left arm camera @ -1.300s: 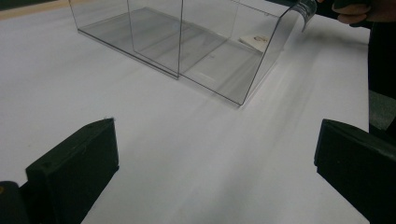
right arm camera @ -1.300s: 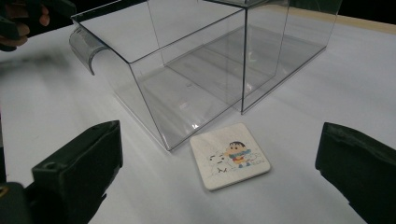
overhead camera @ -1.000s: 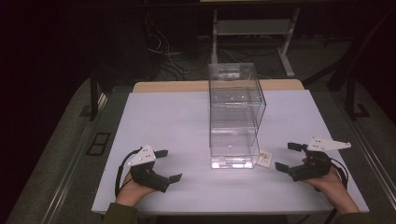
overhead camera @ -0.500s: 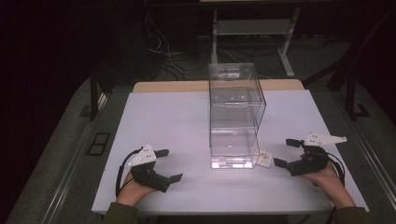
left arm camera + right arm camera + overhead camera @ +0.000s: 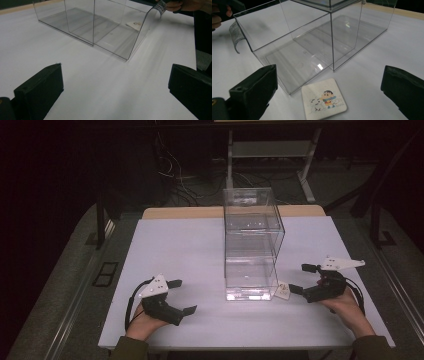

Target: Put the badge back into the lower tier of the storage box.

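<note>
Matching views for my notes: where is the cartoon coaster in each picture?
High view: coaster lies right of the clear box's near corner, ahead of the right gripper.
Left gripper view: coaster seen through the box, upper right.
Right gripper view: coaster bottom centre.
Shared landmark: the box.

left gripper (image 5: 181, 297) agape, right gripper (image 5: 301, 279) seemingly agape

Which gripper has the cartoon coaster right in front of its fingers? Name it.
The right gripper: the cartoon coaster lies flat between its open fingers, beside the clear box. The left gripper faces bare table.
</note>
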Tool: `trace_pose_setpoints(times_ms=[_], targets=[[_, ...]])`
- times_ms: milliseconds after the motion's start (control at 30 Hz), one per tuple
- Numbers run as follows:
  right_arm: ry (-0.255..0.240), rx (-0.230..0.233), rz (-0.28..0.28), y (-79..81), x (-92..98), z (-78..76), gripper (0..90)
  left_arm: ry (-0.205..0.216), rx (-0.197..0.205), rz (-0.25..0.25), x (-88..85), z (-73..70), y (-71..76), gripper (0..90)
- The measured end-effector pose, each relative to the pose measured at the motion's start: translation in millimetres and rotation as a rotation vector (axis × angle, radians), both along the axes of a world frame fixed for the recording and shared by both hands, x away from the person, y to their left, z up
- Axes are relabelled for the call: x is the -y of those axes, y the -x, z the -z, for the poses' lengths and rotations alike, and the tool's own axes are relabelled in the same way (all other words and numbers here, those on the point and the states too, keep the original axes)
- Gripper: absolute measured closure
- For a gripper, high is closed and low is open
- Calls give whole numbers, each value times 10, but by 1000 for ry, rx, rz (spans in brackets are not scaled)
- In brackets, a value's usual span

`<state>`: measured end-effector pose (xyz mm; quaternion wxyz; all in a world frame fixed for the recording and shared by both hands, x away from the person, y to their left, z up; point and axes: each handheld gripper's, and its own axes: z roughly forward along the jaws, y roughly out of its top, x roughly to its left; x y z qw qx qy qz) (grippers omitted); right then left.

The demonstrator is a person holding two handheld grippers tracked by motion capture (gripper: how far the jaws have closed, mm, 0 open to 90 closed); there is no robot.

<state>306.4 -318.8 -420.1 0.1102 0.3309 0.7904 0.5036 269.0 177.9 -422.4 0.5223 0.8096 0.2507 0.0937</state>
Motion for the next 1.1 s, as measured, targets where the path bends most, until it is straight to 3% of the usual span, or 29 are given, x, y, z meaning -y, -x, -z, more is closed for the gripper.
trace_pose_setpoints(times_ms=[467, 800, 833, 1100], targets=[[8, -26, -17, -169, -79, 38, 6, 0, 0, 2, -4, 1, -1, 0], [69, -63, -57, -256, -159, 131, 8, -1, -1, 6, -4, 3, -4, 0], [77, -70, -65, -252, -164, 134, 46, -1, 0, 6, -6, 3, -4, 0], [121, -69, -90, -236, -198, 160, 95, -2, 1, 7, -4, 1, 4, 0]])
